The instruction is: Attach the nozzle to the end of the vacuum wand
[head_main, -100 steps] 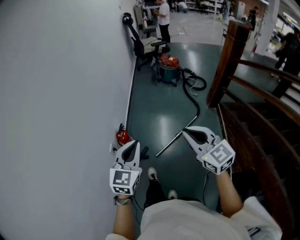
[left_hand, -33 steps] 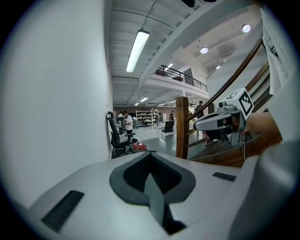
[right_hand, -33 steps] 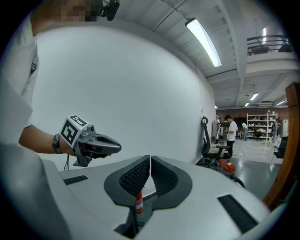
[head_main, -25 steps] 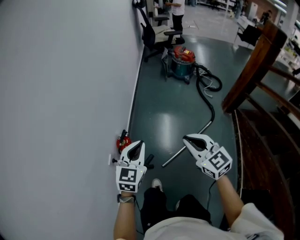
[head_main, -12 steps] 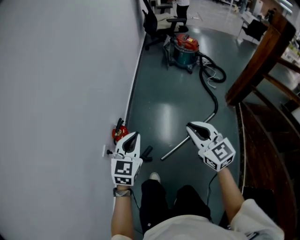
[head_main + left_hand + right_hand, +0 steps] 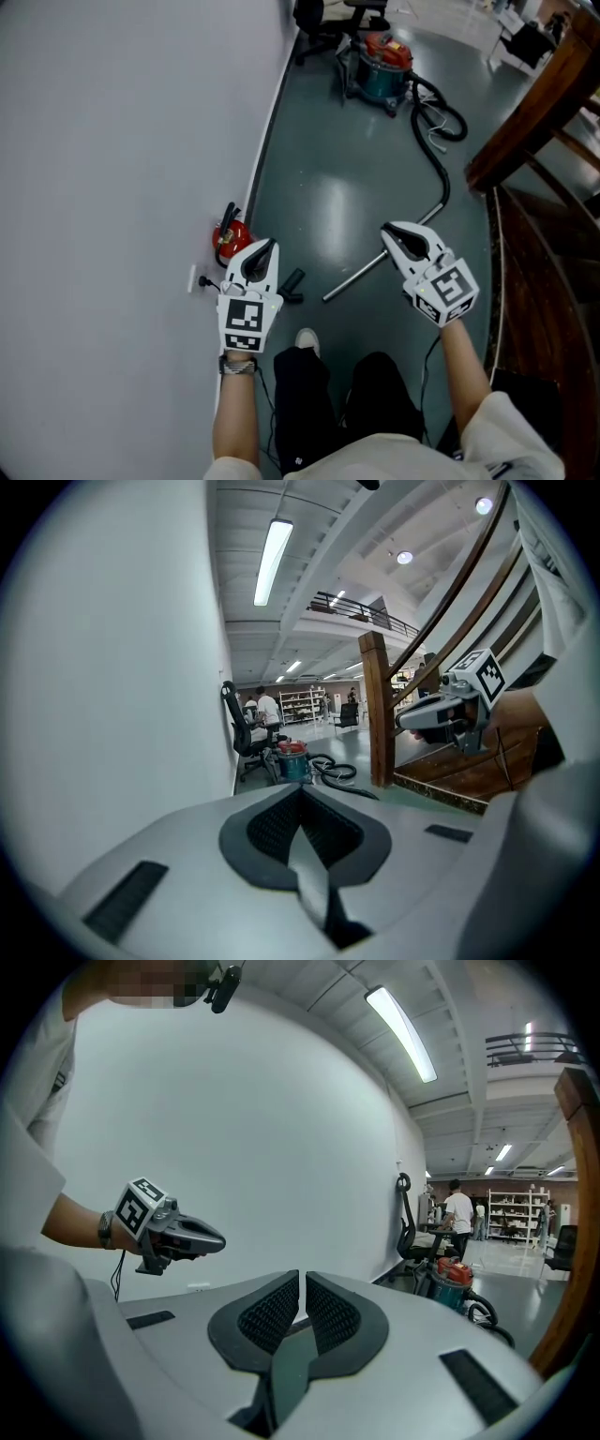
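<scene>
Both grippers have dropped lower than a second ago, and the head view has tipped with them, so the vacuum cleaner (image 6: 380, 58) now sits right up at the top edge. I've got the left gripper (image 6: 265, 246) close to the white wall (image 6: 112, 169), jaws pressed together with nothing between them; its own view confirms it, pads (image 6: 281, 822) meeting edge to edge. Right gripper (image 6: 389, 228) is the same story: jaws closed to a hairline slit, empty, hovering over the dark green floor (image 6: 328, 197).

Now the task pieces. Vacuum wand (image 6: 380, 258), a metal tube, lies flat on the floor at a slant, its far end joined to the black hose (image 6: 439, 155) that snakes back to the red-topped cleaner. Its near, free end points toward my left side. Just beside that end lies a small black piece, the nozzle (image 6: 292, 282) as far as I can tell, on the floor right next to the left gripper and apart from the wand tip. Neither gripper touches either piece.

Against the wall, a red fire extinguisher (image 6: 228, 239) stands just ahead of the left gripper. Wooden stair post (image 6: 530, 103) rises on the right. From the right gripper view I see the left gripper (image 6: 173, 1232) held level against the wall.
</scene>
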Motion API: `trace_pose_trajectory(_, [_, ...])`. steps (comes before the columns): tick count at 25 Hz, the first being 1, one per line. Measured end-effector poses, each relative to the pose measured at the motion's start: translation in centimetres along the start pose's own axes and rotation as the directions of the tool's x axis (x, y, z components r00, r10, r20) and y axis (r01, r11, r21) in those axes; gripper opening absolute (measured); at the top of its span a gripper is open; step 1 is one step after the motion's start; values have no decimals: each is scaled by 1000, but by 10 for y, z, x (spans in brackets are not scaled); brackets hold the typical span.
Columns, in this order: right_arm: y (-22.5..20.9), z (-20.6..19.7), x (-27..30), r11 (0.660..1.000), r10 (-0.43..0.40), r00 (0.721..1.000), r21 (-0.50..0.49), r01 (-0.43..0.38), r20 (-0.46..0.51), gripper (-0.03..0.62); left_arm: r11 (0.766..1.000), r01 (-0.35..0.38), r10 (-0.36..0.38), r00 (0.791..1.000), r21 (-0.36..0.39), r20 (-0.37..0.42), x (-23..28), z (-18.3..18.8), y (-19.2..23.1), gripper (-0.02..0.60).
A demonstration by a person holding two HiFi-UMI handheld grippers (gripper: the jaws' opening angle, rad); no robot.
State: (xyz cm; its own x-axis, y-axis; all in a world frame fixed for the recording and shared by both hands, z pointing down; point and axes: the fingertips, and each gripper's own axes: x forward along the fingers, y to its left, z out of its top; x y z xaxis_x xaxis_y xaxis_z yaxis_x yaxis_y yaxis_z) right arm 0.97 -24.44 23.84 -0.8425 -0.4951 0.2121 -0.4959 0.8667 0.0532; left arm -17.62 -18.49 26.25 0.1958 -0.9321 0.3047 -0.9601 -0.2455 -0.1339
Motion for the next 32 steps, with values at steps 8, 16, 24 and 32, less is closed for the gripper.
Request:
trace_pose_trajectory(8, [26, -90, 42, 987, 70, 997, -141, -76, -43, 31, 998, 41, -42, 998, 49, 35, 33, -65, -22, -2])
trace_pose_trajectory(16, [35, -177, 73, 975, 70, 995, -205, -83, -70, 30, 995, 41, -45, 998, 92, 35, 65, -146, -26, -2])
trace_pose_trajectory(24, [41, -243, 82, 977, 67, 994, -198, -83, -87, 29, 994, 36, -38, 999, 106, 19, 75, -209, -28, -2])
trace_pose_trajectory(32, [50, -301, 97, 972, 136, 983, -173, -157, -126, 31, 996, 74, -74, 997, 45, 13, 94, -258, -42, -2])
